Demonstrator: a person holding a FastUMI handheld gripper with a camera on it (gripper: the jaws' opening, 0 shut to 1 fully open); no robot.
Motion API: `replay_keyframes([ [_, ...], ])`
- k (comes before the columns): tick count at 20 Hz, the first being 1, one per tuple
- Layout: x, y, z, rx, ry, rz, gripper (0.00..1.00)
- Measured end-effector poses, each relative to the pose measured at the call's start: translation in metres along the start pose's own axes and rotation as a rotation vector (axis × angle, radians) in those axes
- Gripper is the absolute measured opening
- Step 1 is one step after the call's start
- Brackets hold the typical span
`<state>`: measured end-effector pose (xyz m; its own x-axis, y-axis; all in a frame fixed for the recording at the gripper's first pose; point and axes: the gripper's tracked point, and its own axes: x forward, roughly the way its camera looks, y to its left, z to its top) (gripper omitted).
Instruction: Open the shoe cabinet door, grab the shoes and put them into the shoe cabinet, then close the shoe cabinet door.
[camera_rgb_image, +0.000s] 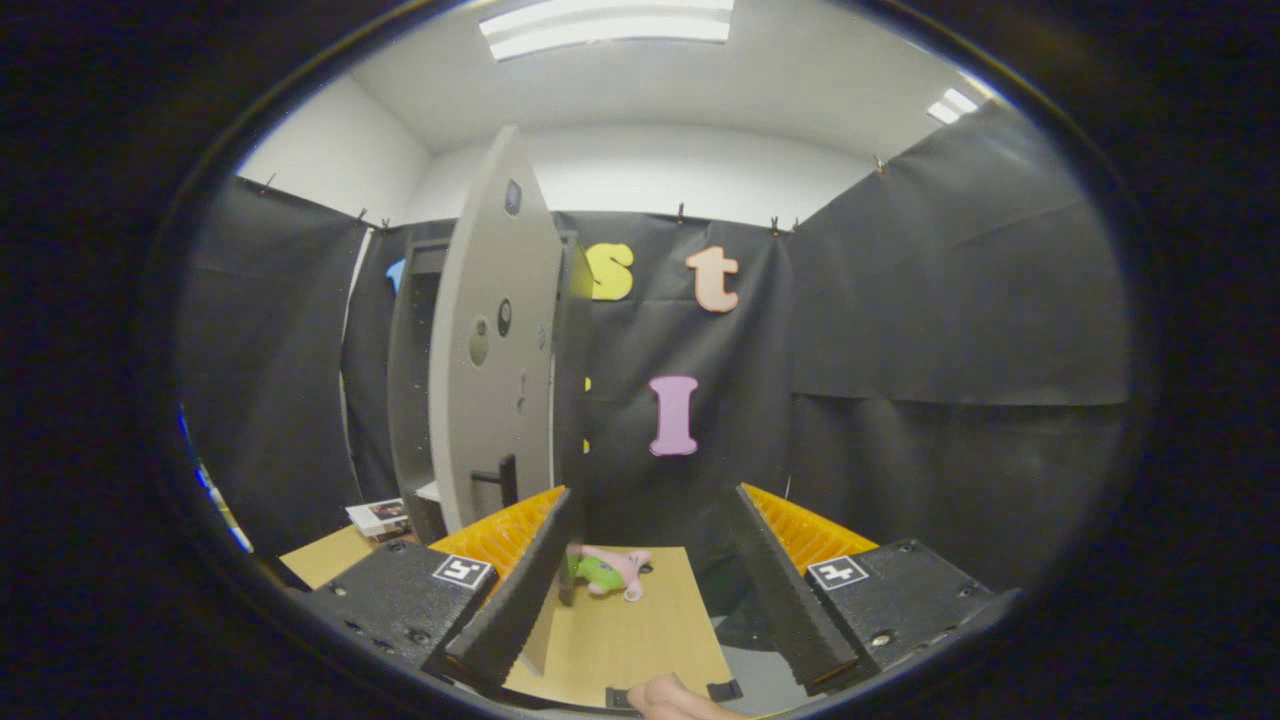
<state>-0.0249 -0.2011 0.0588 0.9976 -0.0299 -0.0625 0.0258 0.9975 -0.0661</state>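
Two fingers of the gripper (655, 560) stand wide apart, holding nothing. Just beyond the left finger rises the grey shoe cabinet (415, 400), its door (495, 350) swung open edge-on. Small pink-and-green shoes (608, 572) lie on the wooden table (640, 640) just right of the cabinet, between the fingers.

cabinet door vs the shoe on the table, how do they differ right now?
The grey cabinet door stands upright, swung open, towering beyond the left finger; the shoe is small, pink and green, lying low on the wooden table. The open gripper frames the shoe between its fingers, gripping neither. Both sit ahead of the fingers.
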Motion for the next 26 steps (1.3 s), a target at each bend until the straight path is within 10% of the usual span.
replay_keyframes([
  [14,0.078,0.033,-0.059,0.093,0.114,0.185,0.98],
  [26,0.067,0.103,-0.060,0.040,0.066,0.131,0.95],
])
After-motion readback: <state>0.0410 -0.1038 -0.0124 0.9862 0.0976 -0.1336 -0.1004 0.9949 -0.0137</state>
